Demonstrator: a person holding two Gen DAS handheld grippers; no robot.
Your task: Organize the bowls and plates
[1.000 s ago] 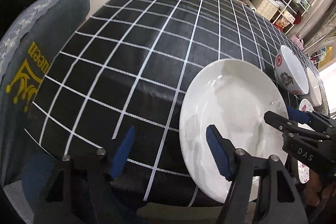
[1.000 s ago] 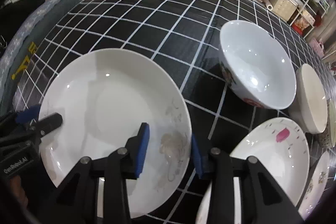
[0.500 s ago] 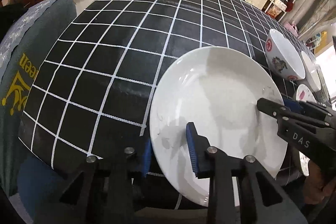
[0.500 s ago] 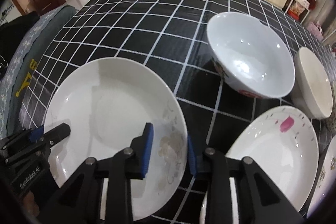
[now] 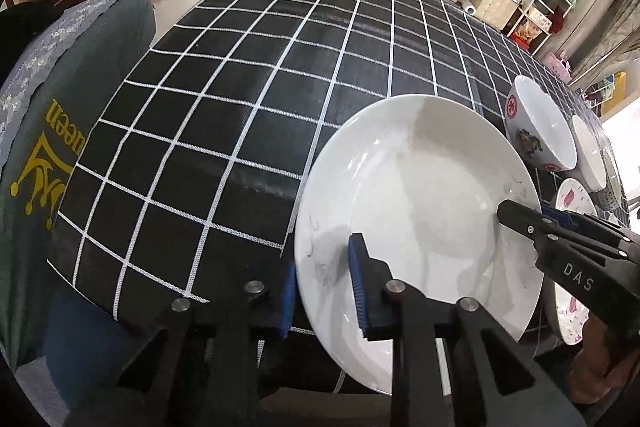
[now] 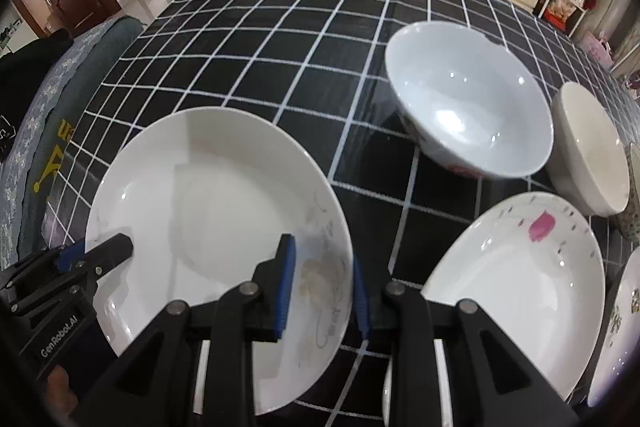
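Over at nine o'clock a grey-green cushion (image 5: 60, 131) with yellow lettering leans against the edge of the surface (image 5: 248, 75), which wears a black cloth crossed by white grid lines.

Next along comes the left tool (image 5: 322, 291). Its blue pads have just been closing, and they now sit on either side of the rim of the white plate (image 5: 416, 211), one pad on the inner face and the other below the edge at roughly the plate's eight o'clock. It looks pinched on that rim.

The white plate itself lies at the near edge of the surface, close to the person, with a faint floral print toward its four o'clock side.

The right tool (image 6: 322, 287) has the same plate by the opposite rim, around four o'clock. Its jaws have also been narrowing; one blue pad rests on the printed inner face and the other is tucked beyond the edge, so the rim sits between them, held.

Further right, at about one o'clock from the plate, stands a white bowl (image 6: 468, 107) with red and dark decoration on its outer wall. Just beside it, at three o'clock, sits a smaller cream bowl (image 6: 588, 151).

In front of these, near the surface's front edge, lies a second plate (image 6: 520, 287) with a pink mark and little flecks around its rim. Another patterned plate (image 6: 618, 327) peeks in at the far right.
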